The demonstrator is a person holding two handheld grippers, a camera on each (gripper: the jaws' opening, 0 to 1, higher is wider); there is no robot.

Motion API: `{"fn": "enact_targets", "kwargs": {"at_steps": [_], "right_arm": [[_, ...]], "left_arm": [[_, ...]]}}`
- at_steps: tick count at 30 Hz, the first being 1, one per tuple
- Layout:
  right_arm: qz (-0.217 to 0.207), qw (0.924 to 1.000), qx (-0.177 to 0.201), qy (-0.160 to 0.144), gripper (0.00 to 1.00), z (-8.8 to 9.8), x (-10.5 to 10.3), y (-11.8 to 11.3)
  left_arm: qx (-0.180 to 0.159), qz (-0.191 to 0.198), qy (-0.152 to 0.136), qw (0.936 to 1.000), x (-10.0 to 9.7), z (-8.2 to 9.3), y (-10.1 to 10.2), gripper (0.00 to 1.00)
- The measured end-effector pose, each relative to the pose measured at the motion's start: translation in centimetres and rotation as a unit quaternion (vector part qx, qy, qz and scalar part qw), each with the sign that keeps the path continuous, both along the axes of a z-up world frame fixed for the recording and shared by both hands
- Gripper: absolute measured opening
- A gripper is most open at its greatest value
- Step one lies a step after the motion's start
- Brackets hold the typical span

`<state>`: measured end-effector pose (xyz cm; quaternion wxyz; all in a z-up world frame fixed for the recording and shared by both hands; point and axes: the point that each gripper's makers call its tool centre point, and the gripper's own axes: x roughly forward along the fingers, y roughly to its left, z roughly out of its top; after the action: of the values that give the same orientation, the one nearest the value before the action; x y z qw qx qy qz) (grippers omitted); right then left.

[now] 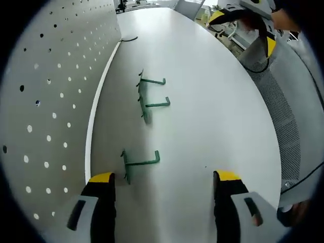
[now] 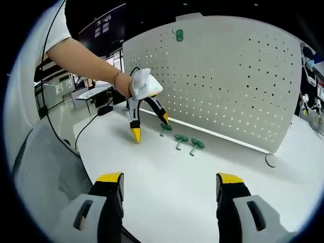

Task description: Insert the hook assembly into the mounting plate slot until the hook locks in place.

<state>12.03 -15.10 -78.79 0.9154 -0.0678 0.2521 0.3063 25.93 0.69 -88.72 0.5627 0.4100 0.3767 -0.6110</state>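
Left gripper (image 1: 164, 182) jaws spread wide, holding nothing, low over the white table (image 1: 212, 101). Nearest green hook (image 1: 139, 163) lies just ahead of its left jaw, beside the pegboard (image 1: 50, 101) base. Two more green hooks (image 1: 152, 93) lie further along the board. Right gripper (image 2: 167, 185) also wide open and empty, well back from the hooks. In the right gripper view, one hook hangs high on the pegboard (image 2: 178, 35).
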Motion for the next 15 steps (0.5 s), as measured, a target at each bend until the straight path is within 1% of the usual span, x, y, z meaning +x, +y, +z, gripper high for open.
{"fn": "enact_targets", "kwargs": {"at_steps": [4,9,10,15], "right_arm": [[-0.002,1.0000,0.003,-0.001,0.72,0.07,0.11,-0.03],[-0.007,0.9999,0.008,-0.002,0.72,0.22,0.20,-0.19],[-0.012,0.9998,0.017,-0.001,0.73,0.32,0.31,-0.23],[-0.012,0.9998,0.016,0.000,0.72,0.25,0.28,-0.24]], "left_arm": [[-0.005,0.007,0.002,1.0000,0.34,0.15,-0.17,0.79],[-0.008,0.008,0.000,0.9999,0.34,0.09,-0.20,0.79],[-0.008,0.007,0.000,0.9999,0.35,0.09,-0.21,0.80],[-0.004,0.004,0.000,1.0000,0.40,0.07,-0.26,0.80]]}}
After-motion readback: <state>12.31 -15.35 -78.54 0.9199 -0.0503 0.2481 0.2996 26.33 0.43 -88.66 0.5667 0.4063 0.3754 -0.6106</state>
